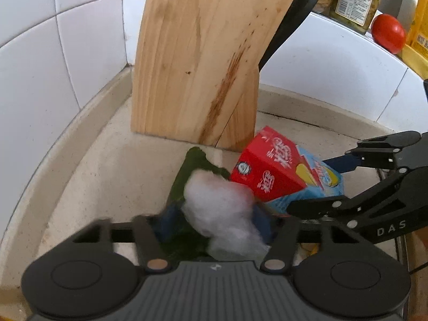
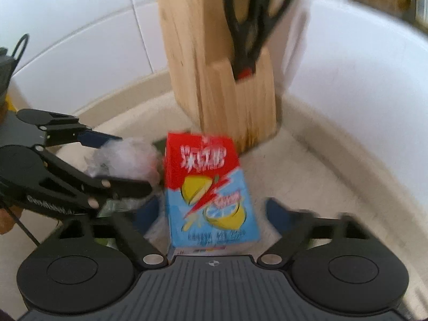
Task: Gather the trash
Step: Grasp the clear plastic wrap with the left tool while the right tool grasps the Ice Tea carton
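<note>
I'm looking down at a beige counter (image 1: 88, 176) in a white-tiled corner; both views are motion-blurred. A wooden knife block (image 1: 203, 61) is standing at upper centre of both frames, with black scissors (image 2: 256, 24) stuck in it at the top of the right wrist view.

My left gripper (image 1: 214, 222) is sitting at lower centre of the left view with a crumpled wad of clear plastic (image 1: 222, 208) between its blue fingertips (image 1: 168, 222); the pads seem to be pressing on the wad, though blur makes contact hard to confirm. A green wrapper (image 1: 190, 171) is lying under the wad, just left of the carton.

The red and blue drink carton (image 2: 208, 187) is lying on the counter at centre of the right view, just in front of the block. My right gripper (image 2: 211, 214) is straddling it with jaws spread wide, pads clear of its sides.

A pickle jar (image 1: 355, 0) and a tomato (image 1: 389, 33) are sitting at upper right of the left view.
</note>
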`<state>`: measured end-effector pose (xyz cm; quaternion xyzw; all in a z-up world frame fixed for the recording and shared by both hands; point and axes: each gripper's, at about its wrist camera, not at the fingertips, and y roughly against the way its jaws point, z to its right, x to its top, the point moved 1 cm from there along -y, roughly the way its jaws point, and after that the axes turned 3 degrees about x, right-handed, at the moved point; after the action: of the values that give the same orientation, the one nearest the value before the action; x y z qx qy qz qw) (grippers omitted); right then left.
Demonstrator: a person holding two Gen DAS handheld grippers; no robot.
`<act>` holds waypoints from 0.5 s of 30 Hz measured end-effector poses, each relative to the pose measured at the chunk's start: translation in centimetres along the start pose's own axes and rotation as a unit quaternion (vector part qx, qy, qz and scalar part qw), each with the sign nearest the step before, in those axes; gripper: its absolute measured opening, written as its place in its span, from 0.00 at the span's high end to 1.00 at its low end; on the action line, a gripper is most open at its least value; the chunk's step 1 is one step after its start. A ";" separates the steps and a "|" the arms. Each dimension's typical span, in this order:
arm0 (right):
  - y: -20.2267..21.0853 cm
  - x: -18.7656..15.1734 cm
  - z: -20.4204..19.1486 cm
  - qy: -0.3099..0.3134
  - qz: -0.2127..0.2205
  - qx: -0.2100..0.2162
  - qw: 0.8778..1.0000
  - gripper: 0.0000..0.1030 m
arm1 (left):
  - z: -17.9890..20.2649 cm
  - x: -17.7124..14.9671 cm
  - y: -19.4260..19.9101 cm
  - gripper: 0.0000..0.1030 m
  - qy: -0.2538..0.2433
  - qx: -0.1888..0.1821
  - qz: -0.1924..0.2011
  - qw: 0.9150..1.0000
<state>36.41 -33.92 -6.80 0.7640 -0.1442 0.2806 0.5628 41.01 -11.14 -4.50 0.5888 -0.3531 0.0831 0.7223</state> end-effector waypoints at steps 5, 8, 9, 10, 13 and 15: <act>1.4 -0.5 -0.5 -0.019 0.009 0.001 1.000 0.28 | -0.2 0.3 1.6 0.69 0.008 -0.005 0.017 1.000; 3.1 0.1 -0.5 -0.034 0.030 0.006 0.999 0.29 | -0.2 1.0 3.4 0.69 0.014 -0.014 0.040 0.999; 3.9 0.2 -0.6 -0.036 0.039 0.008 0.999 0.29 | -0.1 1.3 4.1 0.69 0.014 -0.016 0.048 0.999; 4.4 0.5 -0.8 -0.037 0.046 0.010 0.998 0.29 | 0.1 1.5 4.9 0.69 0.013 -0.019 0.056 0.998; 6.5 1.1 -1.5 -0.040 0.073 0.020 0.996 0.29 | 0.5 2.0 7.0 0.69 0.012 -0.025 0.080 0.996; 8.2 1.6 -2.2 -0.036 0.094 0.028 0.995 0.29 | 0.5 2.1 8.5 0.69 0.014 -0.028 0.097 0.995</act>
<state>32.69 -34.36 0.99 0.7718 -0.2279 0.3089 0.5069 37.75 -9.73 3.55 0.5305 -0.4005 0.1510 0.7317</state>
